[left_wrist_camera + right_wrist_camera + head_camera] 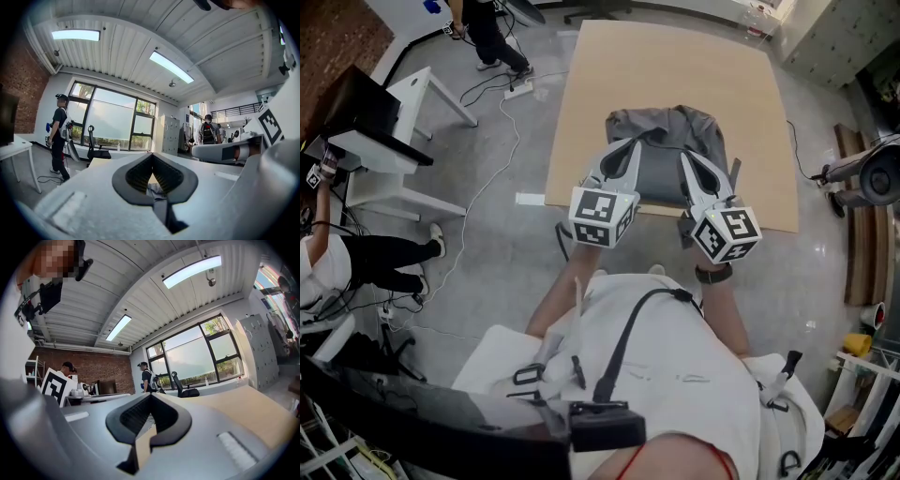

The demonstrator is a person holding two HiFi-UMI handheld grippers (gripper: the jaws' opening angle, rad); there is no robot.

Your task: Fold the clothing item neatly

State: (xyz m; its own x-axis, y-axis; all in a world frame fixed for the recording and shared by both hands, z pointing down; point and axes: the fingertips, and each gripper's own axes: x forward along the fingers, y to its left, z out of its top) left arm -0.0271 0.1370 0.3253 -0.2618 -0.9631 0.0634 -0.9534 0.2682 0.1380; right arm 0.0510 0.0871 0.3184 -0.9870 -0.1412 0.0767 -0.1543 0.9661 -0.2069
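Note:
A crumpled grey garment (705,133) lies at the near edge of the tan table (675,66). Both grippers point level at it from the near side. My left gripper (636,142) reaches the garment's near left part, its jaws shut; in the left gripper view (152,155) a scrap of grey cloth (153,190) shows through the gap behind the shut tips. My right gripper (684,156) sits over the garment's near middle, also shut. The right gripper view (151,396) shows only tan table behind its closed tips. Whether either tip touches the cloth is hidden.
A white desk (403,103) stands left of the table, with a cable and power strip (517,91) on the floor between. One person stands at the far left (487,33); another sits at the left edge (356,258). An office chair (185,389) stands beyond the table.

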